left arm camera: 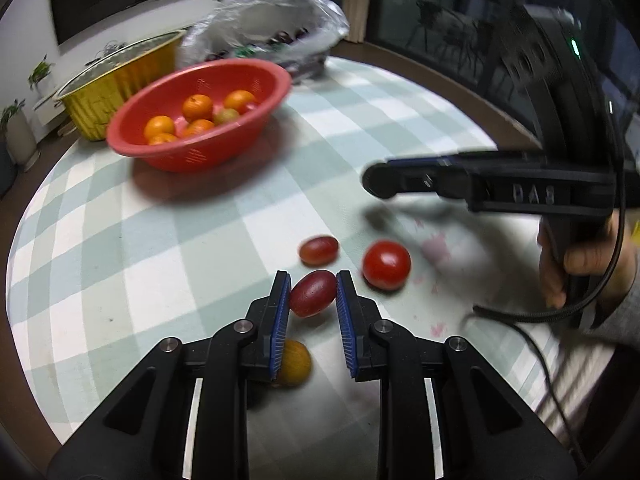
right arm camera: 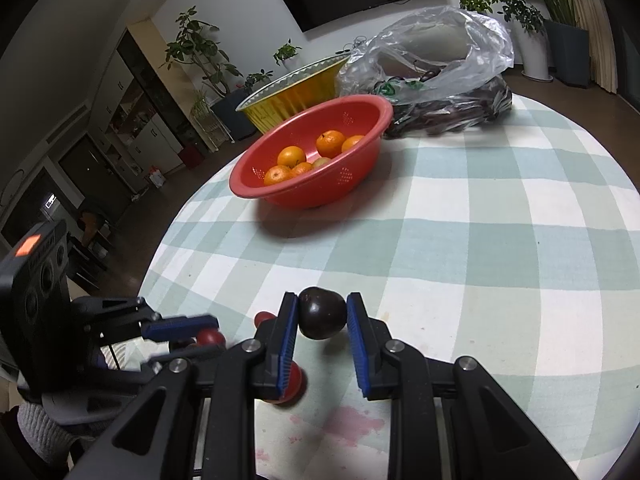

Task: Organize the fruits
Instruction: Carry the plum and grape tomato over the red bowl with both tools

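My left gripper [left arm camera: 312, 292] is shut on a red oval grape tomato [left arm camera: 313, 294], just above the checked tablecloth. A second oval tomato [left arm camera: 319, 249] and a round red tomato [left arm camera: 386, 265] lie just beyond it; a small yellow-orange fruit [left arm camera: 294, 362] lies under its left finger. My right gripper [right arm camera: 322, 314] is shut on a dark purple round fruit [right arm camera: 322, 312] and shows side-on in the left wrist view [left arm camera: 374, 180], raised above the table. A red colander [left arm camera: 200, 114] with several oranges [left arm camera: 197, 107] stands at the back; it also shows in the right wrist view [right arm camera: 312, 148].
A gold foil tray [left arm camera: 120, 76] stands behind the colander, and a clear plastic bag [left arm camera: 272, 28] of dark fruit lies to its right. A pink stain [right arm camera: 352, 420] marks the tablecloth [right arm camera: 480, 240]. The round table's edge [left arm camera: 24, 208] curves at the left.
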